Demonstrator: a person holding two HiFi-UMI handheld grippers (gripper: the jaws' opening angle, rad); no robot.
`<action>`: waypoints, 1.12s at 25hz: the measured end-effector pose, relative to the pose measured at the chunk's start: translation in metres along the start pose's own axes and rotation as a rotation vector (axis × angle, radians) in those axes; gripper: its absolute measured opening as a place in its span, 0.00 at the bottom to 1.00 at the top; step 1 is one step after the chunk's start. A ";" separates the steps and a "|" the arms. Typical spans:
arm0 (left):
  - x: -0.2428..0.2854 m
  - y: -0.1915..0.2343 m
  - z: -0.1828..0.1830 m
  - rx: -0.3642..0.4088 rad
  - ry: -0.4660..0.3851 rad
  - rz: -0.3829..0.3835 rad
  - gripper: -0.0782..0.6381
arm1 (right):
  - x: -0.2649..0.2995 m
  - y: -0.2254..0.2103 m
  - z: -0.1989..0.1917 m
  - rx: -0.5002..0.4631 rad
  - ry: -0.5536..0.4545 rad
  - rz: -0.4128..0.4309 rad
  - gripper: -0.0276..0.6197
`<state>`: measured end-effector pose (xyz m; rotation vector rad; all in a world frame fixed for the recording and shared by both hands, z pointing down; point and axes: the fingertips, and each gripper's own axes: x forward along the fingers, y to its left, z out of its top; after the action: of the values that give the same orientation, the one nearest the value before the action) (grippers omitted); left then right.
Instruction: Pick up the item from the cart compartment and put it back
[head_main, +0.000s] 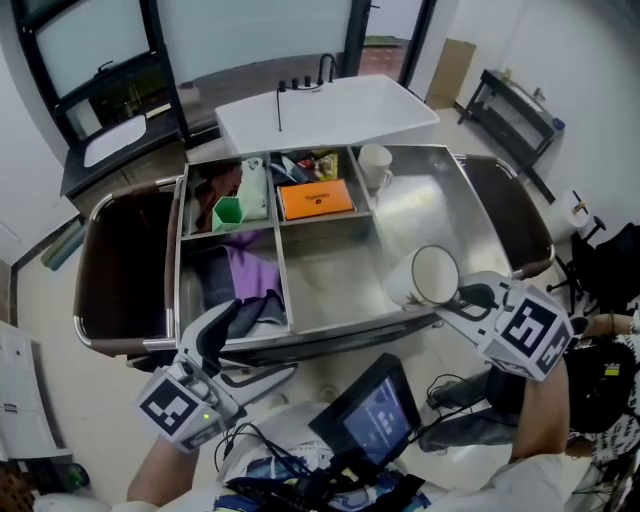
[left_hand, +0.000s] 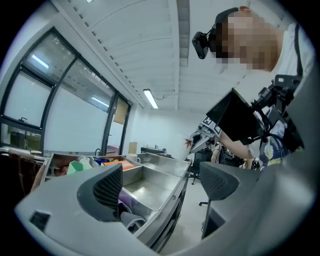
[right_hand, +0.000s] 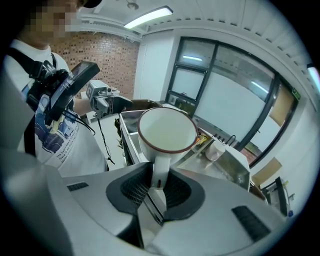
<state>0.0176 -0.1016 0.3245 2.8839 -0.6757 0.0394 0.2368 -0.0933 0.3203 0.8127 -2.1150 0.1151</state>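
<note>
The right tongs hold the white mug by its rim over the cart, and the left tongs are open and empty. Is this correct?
Not quite: the right tongs hold the white mug by its handle, not its rim, as the right gripper view shows. The rest stands: mug over the cart, left tongs open and empty.

No wording can be read with certainty.

- Orange box (head_main: 315, 198), rear compartment of the cart (head_main: 330, 275): one dark printed line across its lid, too small to make out.
- Person's shirt (right_hand: 55, 142), right gripper view: several lines of blue print, blurred.
- Chest-mounted screen (head_main: 383, 418): lit, contents illegible.
</note>
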 end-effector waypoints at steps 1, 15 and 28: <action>0.001 0.000 0.001 -0.002 -0.006 -0.001 0.76 | -0.001 -0.001 -0.002 0.001 -0.005 -0.001 0.15; 0.013 -0.003 -0.003 -0.017 -0.011 0.036 0.76 | 0.001 -0.088 -0.057 0.143 0.026 -0.068 0.15; 0.005 0.000 -0.008 -0.025 0.003 0.108 0.76 | 0.085 -0.226 -0.085 0.359 0.074 -0.127 0.15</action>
<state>0.0225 -0.1024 0.3326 2.8202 -0.8245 0.0489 0.3909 -0.2836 0.3932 1.1318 -1.9937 0.4604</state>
